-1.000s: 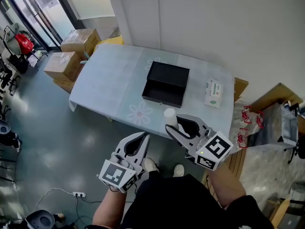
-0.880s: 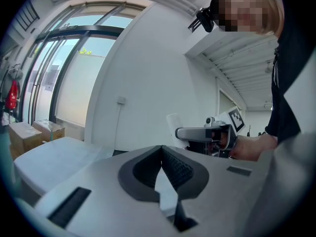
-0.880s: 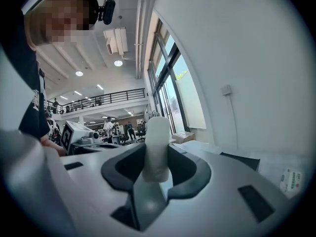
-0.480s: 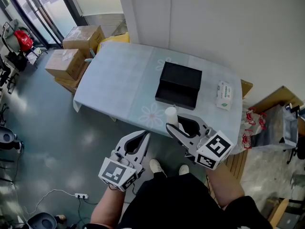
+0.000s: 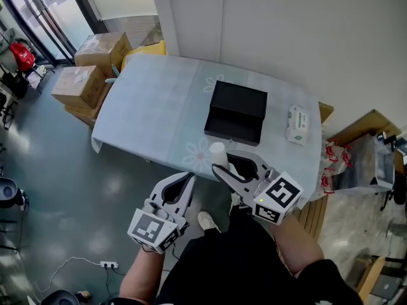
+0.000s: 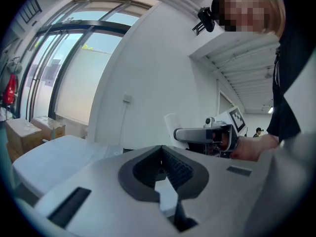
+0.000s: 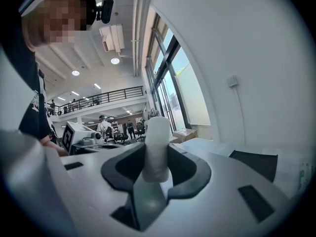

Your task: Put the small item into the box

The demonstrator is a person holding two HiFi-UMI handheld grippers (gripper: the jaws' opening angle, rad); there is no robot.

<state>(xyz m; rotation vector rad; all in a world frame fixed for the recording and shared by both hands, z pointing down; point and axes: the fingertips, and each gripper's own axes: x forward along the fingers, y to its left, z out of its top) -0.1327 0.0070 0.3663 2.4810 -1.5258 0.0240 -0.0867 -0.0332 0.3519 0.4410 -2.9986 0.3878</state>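
The grey floor (image 5: pixel 63 189) fills the left and lower left of the head view. Above it, the bench (image 5: pixel 159 107) runs across the upper middle of the frame under a pale blue cloth printed with flowers. Two cardboard boxes (image 5: pixel 102 46) sit on the floor just off the bench's end, at the upper left. A black box (image 5: pixel 236 113) rests on the bench right of centre, with its open part facing the bottom of the frame. The two tools are held low in the frame, short of the bench's near edge. The left hand-held gripper (image 5: pixel 189 178) is lower centre-left, and its own view shows the jaws closed together at the tips (image 6: pixel 161 152) with nothing between them. The right hand-held gripper (image 5: pixel 219 168) is at centre, just below the black box in the frame but apart from it. Its jaws are clamped on the small white cylinder (image 5: pixel 218 154), which stands upright between them (image 7: pixel 158 142) with its top well above the pads. It also shows in the left gripper view (image 6: pixel 173 125). A tissue pack (image 5: pixel 296 124) lies on the bench to the right of the black box, near the bench's right end.
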